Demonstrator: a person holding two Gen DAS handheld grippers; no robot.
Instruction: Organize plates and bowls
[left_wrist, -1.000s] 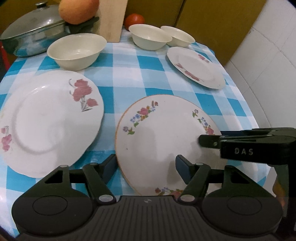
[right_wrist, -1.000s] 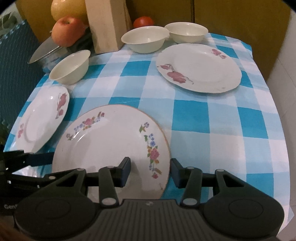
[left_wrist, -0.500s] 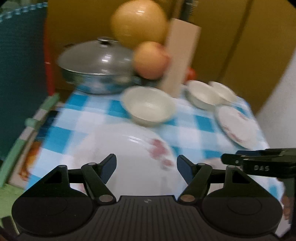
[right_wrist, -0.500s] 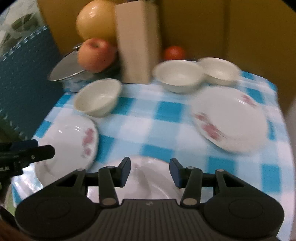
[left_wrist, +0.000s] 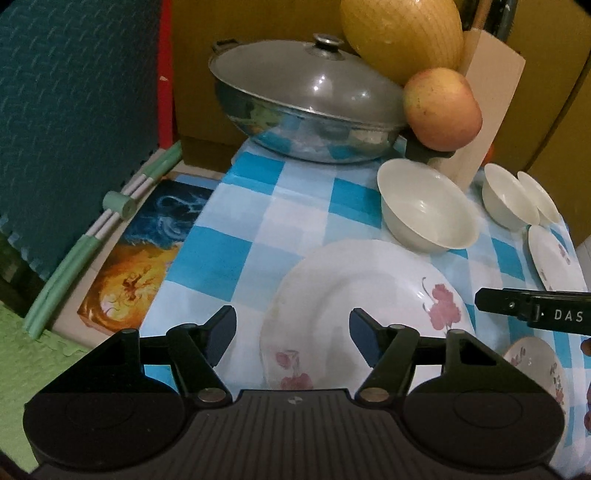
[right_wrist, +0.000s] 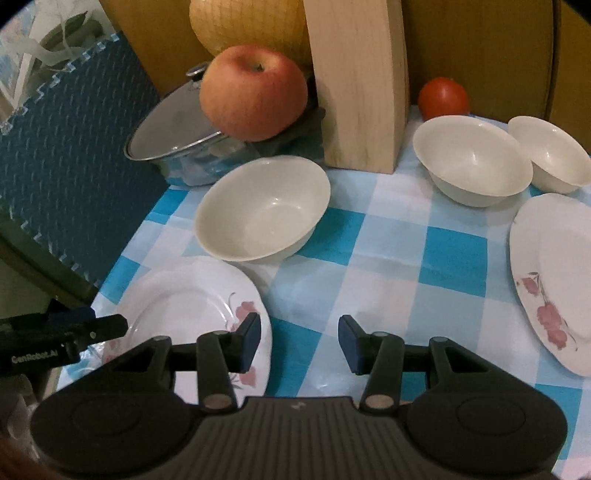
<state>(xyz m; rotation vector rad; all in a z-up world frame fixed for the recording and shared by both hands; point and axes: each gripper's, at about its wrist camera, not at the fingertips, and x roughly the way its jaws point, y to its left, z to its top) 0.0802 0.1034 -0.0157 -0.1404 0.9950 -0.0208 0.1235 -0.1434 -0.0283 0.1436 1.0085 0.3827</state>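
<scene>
A table (right_wrist: 388, 258) under a blue-and-white checked cloth carries plates and bowls; the left tongs (left_wrist: 293, 334) hang apart and empty, their jaws having just closed a little, over a rose-patterned plate (left_wrist: 354, 295) near the table's left edge; the right tongs (right_wrist: 299, 339) stand apart and empty just beside that same plate (right_wrist: 184, 299); a cream bowl (right_wrist: 262, 218) sits just behind it; two more bowls (right_wrist: 472, 158) and another plate (right_wrist: 554, 273) lie to the right.

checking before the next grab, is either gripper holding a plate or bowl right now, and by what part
Nothing is held. The left gripper and right gripper are both open above the plate, touching nothing.
</scene>
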